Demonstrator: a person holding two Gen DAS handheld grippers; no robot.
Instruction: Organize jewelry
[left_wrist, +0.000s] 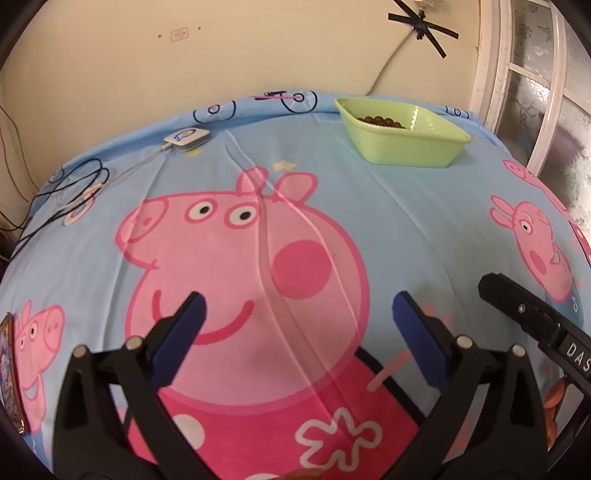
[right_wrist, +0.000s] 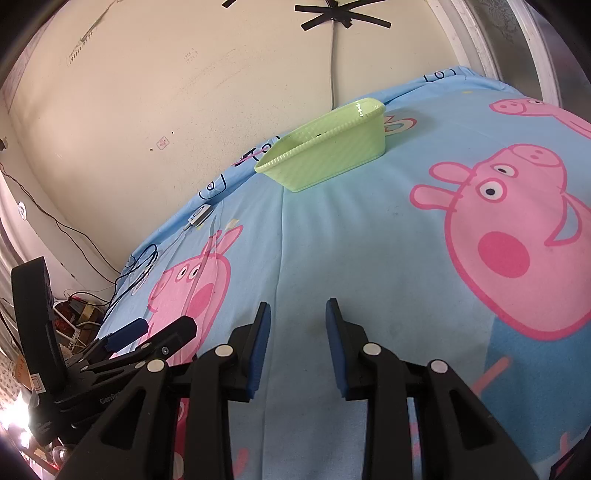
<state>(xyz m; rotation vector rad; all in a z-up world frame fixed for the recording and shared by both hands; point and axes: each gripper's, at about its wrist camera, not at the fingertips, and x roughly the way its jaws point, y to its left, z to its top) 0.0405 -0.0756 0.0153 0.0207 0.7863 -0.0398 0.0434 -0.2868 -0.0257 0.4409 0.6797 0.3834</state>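
Beads (left_wrist: 380, 122), dark brown, show only as a small cluster above the rim of the green basket (left_wrist: 406, 142) in the left wrist view; whether they're one strung bracelet or loose can't be told. In the right wrist view the basket (right_wrist: 325, 155) wall hides its contents completely. Basket sits at the far edge of the counter, near the wall, on a blue cartoon-pig cloth (left_wrist: 369, 206). It's oblong, upright, open side up; in the right wrist view its long axis runs from lower left to upper right, one long wall facing the camera.

Left gripper (left_wrist: 299, 314): jaws wide apart, nothing btwn them, over the cloth & well short of the basket. Right gripper (right_wrist: 298, 314): jaws closer together but a clear gap shows, bare cloth btwn the pads, nothing held.

Cut off: a colourful flat item at the left edge of the left wrist view and orange shapes at its lower right, both too partial to name. Small white device (left_wrist: 187, 137) w/ cable lies near the far left edge of the cloth.
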